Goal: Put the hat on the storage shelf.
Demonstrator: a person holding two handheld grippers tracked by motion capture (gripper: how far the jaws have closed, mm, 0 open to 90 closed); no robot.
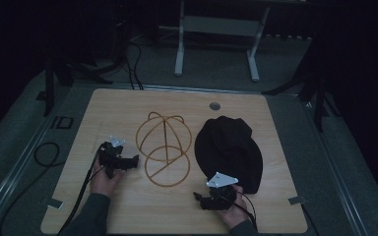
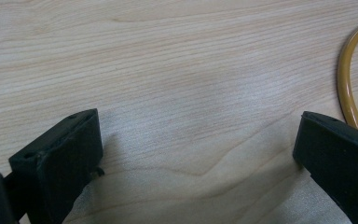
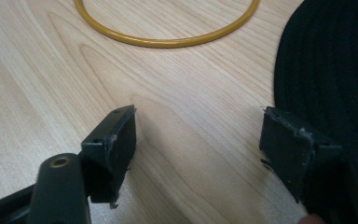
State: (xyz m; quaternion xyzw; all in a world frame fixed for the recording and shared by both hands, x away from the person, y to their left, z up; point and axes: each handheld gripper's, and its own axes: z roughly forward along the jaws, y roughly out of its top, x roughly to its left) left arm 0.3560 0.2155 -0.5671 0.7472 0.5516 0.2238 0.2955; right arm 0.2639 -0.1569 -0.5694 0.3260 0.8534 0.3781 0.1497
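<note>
Nothing has been picked up yet: the black hat [image 1: 229,152] lies flat on the table [image 1: 118,105], just to the right of the yellow wire hat stand [image 1: 163,147], which sits empty. Putting the hat over the stand is judged to be the work left. The hat's long axis runs from the near edge toward the far edge, leaning slightly left at the far end. The right gripper [image 1: 211,196] is held at the hat's near rim, jaws wide and empty. The left gripper [image 1: 123,161] is held just left of the stand, likewise wide and empty.

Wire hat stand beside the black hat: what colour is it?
Mustard yellow; the wire hat stand shows it best in the right gripper view.
</note>
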